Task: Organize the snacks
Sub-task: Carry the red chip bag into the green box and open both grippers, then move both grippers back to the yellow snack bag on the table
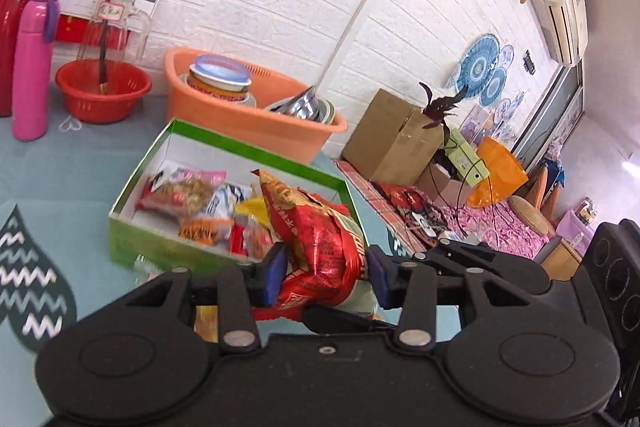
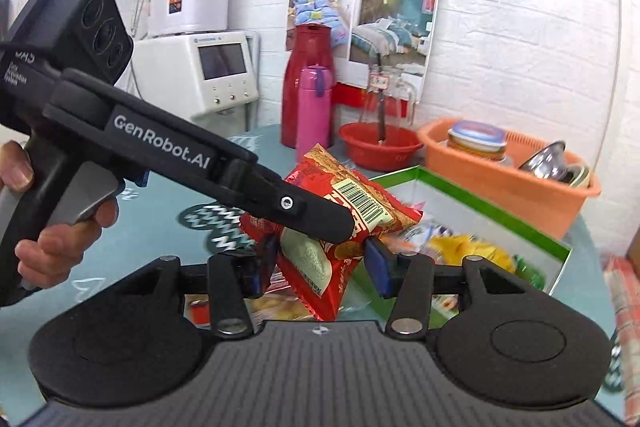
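A red snack bag (image 1: 320, 239) is pinched between the blue pads of my left gripper (image 1: 326, 273), held just in front of the green box (image 1: 132, 235). The box holds several snack packets (image 1: 188, 191). In the right wrist view the same red bag (image 2: 340, 211) sits between the pads of my right gripper (image 2: 320, 267), and the left gripper's black finger (image 2: 304, 211) lies across it. The green box (image 2: 496, 215) with its packets is behind and to the right.
An orange basin (image 1: 256, 123) with jars and metal bowls stands behind the box. A red bowl (image 1: 102, 95), a pink flask (image 1: 32, 67) and a red thermos (image 1: 20, 11) stand at the left. More packets (image 2: 280, 307) lie on the teal tablecloth under the grippers.
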`<state>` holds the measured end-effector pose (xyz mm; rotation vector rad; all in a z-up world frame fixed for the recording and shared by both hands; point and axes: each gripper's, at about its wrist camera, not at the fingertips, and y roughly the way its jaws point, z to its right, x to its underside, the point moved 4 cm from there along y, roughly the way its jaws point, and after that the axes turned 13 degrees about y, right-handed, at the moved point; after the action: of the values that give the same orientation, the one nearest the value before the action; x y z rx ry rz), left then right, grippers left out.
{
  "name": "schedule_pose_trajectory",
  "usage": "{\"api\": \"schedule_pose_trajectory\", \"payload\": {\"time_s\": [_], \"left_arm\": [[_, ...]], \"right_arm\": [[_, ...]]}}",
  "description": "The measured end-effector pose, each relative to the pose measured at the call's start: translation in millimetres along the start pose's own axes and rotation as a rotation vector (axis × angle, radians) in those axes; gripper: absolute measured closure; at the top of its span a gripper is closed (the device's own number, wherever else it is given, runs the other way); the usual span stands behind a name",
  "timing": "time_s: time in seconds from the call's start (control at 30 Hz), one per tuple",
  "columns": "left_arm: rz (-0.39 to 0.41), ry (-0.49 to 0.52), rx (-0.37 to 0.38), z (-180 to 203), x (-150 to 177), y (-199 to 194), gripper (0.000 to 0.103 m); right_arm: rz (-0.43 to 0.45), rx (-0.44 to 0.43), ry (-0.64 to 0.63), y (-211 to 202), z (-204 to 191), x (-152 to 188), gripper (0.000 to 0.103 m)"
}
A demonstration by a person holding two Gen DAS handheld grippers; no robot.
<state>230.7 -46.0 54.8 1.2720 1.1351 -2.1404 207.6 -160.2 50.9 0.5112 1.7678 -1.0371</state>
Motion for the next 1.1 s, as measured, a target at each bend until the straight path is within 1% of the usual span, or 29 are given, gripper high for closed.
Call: {"api": "schedule_pose_trajectory", "payload": {"time_s": [0.17, 0.23, 0.4, 0.5, 0.53, 0.57, 0.6, 0.63, 0.67, 0.7, 0.73, 0.8, 0.93, 1.03, 1.1], "left_arm": [[0.0, -0.021, 0.026, -18.7, -20.5, 29.4, 0.027], [-0.004, -0.019, 0.024, -25.2, -27.1, 41.5, 0.027], [-0.038, 0.001, 0.009, -37.2, -34.0, 72.5, 0.026], [-0.056, 0.007, 0.007, -44.9, -32.5, 88.0, 0.025], [-0.071, 0.015, -0.004, -48.6, -30.8, 94.6, 0.021], [-0.089, 0.019, -0.022, -51.9, -27.9, 100.5, 0.002], [-0.106, 0.014, -0.055, -55.9, -23.7, 104.6, 0.0], [-0.11, 0.009, -0.091, -59.2, -19.7, 105.4, 0.0], [-0.108, 0.009, -0.11, -61.5, -15.8, 103.7, 0.0], [-0.112, 0.01, -0.112, -62.4, -12.0, 101.0, 0.0], [-0.116, 0.008, -0.103, -62.6, -9.9, 98.3, 0.0], [-0.117, 0.003, -0.101, -61.9, -8.6, 91.4, 0.0], [-0.101, 0.018, -0.121, -47.8, -13.7, 73.4, 0.0], [-0.068, 0.029, -0.098, -27.9, -16.4, 50.6, 0.0], [-0.051, 0.034, -0.107, -13.3, -15.2, 33.7, 0.0]], "right_arm": [[-0.007, -0.003, 0.038, 18.9, 28.3, -16.4, 0.021], [0.001, 0.002, 0.041, 26.5, 35.6, -20.0, 0.021], [-0.012, 0.011, 0.075, 48.0, 54.2, -21.6, 0.021], [-0.029, 0.018, 0.085, 60.0, 62.8, -20.3, 0.021], [-0.036, 0.022, 0.087, 64.7, 65.0, -19.2, 0.021], [-0.045, 0.03, 0.081, 69.6, 66.5, -17.4, 0.019], [-0.066, 0.048, 0.064, 76.0, 67.3, -14.5, 0.016], [-0.096, 0.07, 0.042, 81.7, 67.5, -10.8, 0.011], [-0.127, 0.094, 0.022, 85.8, 67.8, -7.1, 0.001], [-0.145, 0.122, 0.006, 87.4, 68.3, -3.6, 0.0], [-0.149, 0.142, -0.007, 86.7, 69.2, -0.9, 0.0], [-0.129, 0.132, -0.006, 79.2, 70.2, 0.6, 0.0], [-0.1, 0.112, 0.049, 56.6, 66.7, -4.4, 0.0], [-0.05, 0.102, 0.061, 28.5, 55.5, -7.5, 0.0], [-0.013, 0.096, 0.069, 5.6, 46.9, -6.6, 0.0]]}}
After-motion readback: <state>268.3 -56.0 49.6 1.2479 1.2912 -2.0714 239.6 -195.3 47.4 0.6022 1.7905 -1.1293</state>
